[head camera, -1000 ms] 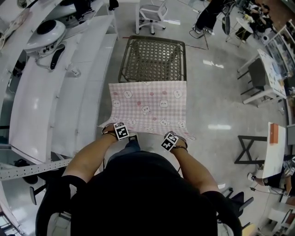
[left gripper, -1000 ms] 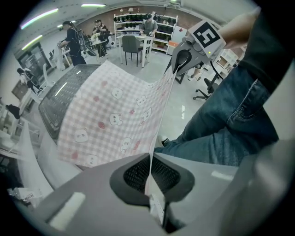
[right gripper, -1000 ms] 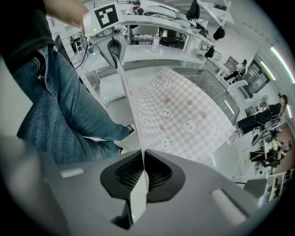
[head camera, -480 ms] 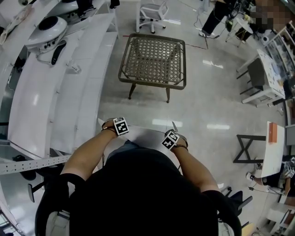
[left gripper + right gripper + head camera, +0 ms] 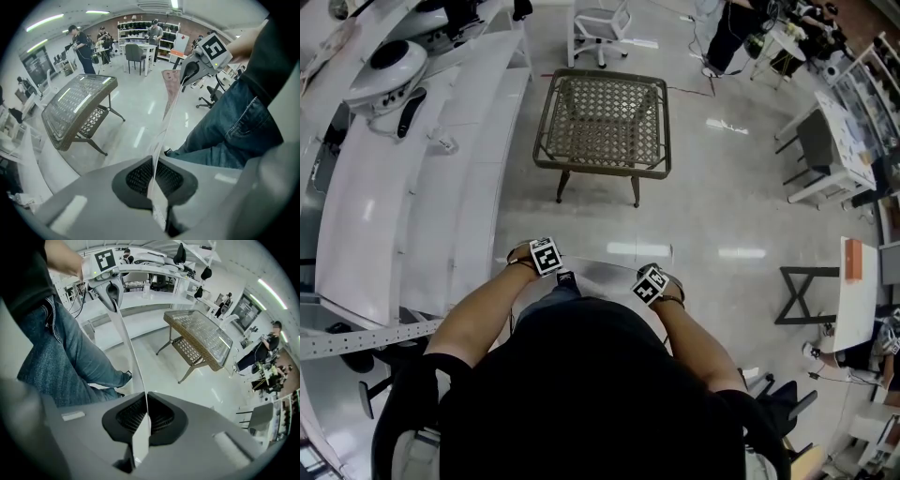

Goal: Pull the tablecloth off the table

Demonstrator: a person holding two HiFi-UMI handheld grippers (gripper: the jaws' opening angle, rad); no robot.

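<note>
Head view shows both forearms [image 5: 483,314] bent close at the waist, left gripper [image 5: 547,258] and right gripper [image 5: 649,285] aimed steeply down, their fingers [image 5: 133,178] clenched on the tablecloth [image 5: 165,126] stretched taut between them. A second ago it draped the near edge of the wicker tabletop [image 5: 602,122]; now it hangs clear by the person's legs [image 5: 234,126].

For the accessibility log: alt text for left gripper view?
The left gripper is shut on a tablecloth, seen edge-on, which stretches to the right gripper. A bare wicker table stands at left; the person's jeans fill the right.
</note>
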